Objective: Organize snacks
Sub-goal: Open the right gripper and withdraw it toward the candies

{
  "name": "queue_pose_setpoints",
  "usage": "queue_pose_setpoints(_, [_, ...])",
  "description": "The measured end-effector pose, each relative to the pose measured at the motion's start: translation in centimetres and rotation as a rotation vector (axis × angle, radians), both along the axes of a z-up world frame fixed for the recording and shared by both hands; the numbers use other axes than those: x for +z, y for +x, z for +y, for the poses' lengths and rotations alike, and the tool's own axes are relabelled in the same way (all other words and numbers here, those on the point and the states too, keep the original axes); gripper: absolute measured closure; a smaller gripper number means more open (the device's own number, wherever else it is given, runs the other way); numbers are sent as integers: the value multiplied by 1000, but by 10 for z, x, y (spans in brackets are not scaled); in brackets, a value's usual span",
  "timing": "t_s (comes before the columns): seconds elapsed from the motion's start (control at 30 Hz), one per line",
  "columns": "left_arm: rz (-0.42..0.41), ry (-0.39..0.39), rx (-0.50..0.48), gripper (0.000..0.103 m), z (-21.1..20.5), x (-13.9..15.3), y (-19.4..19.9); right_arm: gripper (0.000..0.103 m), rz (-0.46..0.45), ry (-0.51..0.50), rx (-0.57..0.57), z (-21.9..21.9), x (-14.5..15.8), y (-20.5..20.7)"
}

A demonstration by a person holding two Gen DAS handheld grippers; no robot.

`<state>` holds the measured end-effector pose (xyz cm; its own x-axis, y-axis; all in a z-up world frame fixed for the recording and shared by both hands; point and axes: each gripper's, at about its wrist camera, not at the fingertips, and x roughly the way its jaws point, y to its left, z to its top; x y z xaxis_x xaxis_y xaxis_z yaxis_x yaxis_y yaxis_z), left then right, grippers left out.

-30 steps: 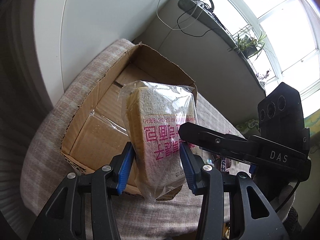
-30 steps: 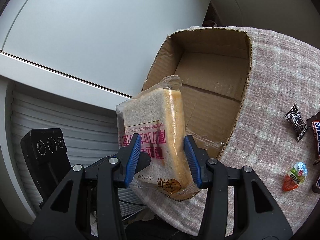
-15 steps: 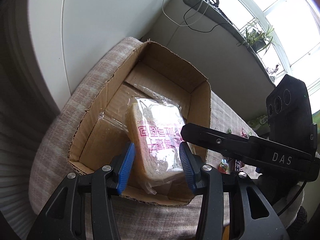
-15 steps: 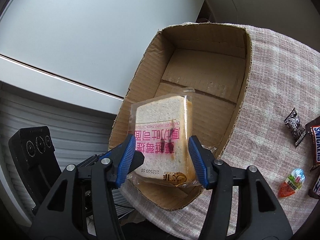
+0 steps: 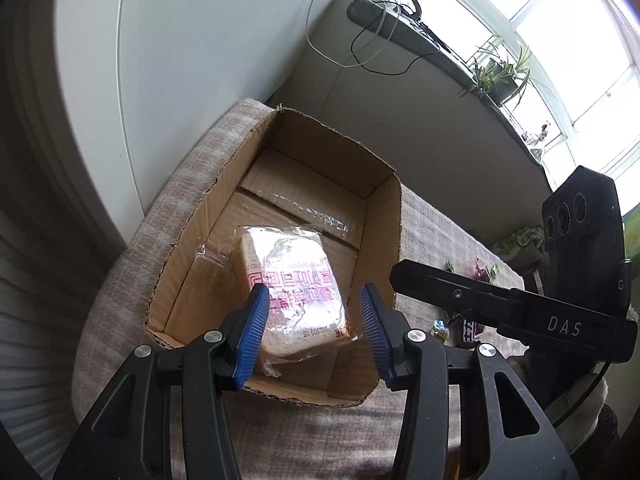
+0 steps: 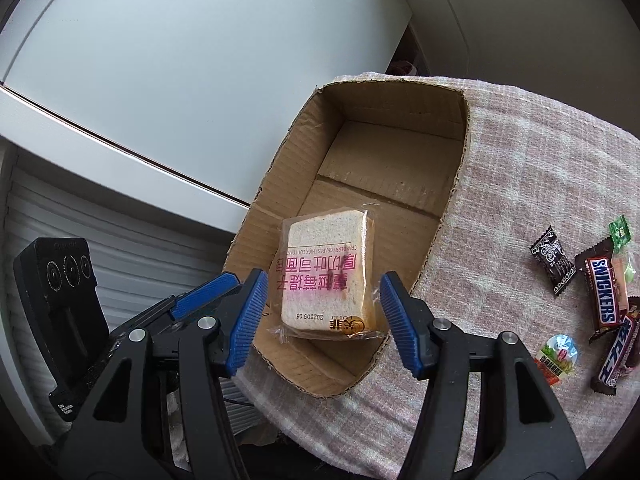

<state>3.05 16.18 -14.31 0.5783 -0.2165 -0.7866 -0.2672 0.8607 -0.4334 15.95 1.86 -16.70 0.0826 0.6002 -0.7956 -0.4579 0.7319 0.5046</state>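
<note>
A wrapped slab of sliced bread with pink print lies flat on the bottom of the open cardboard box, toward its near end. My right gripper hovers over it, open, its blue pads well clear of the wrapper on both sides. My left gripper hangs above the same bread in the box; its jaws are opening and the pads do not press the packet. One of the left gripper's blue fingers shows beside the right one.
The box stands on a pink checked cloth. To its right lie loose snacks: a Snickers bar, a black sweet, a green sweet, a small bright packet. White panels stand behind; a windowsill holds a plant.
The bread, held upright between both grippers a second ago, has gone down into the box and lies flat. Both grippers have let go; the right jaws have widened and drawn back.
</note>
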Motion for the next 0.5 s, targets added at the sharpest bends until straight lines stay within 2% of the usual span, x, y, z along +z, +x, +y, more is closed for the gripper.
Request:
queue_pose_setpoints(0.07, [-10,29,-26,56,-10,6,-1,41,-39,-24,-9,-11,6,-2])
queue_pose_setpoints(0.17, [-28,57,-73,56,-27,12,0,33,-84,-43,-54,-36,13,-3])
queue_pose_setpoints(0.37, [-49,82,-183,51,-70,15,5,31,-180,-84,-166,-104,23,-5])
queue_pose_setpoints(0.5, [-45,90,-274,48,-105,11,11,28,-181,-129,-230,-153,22,-5])
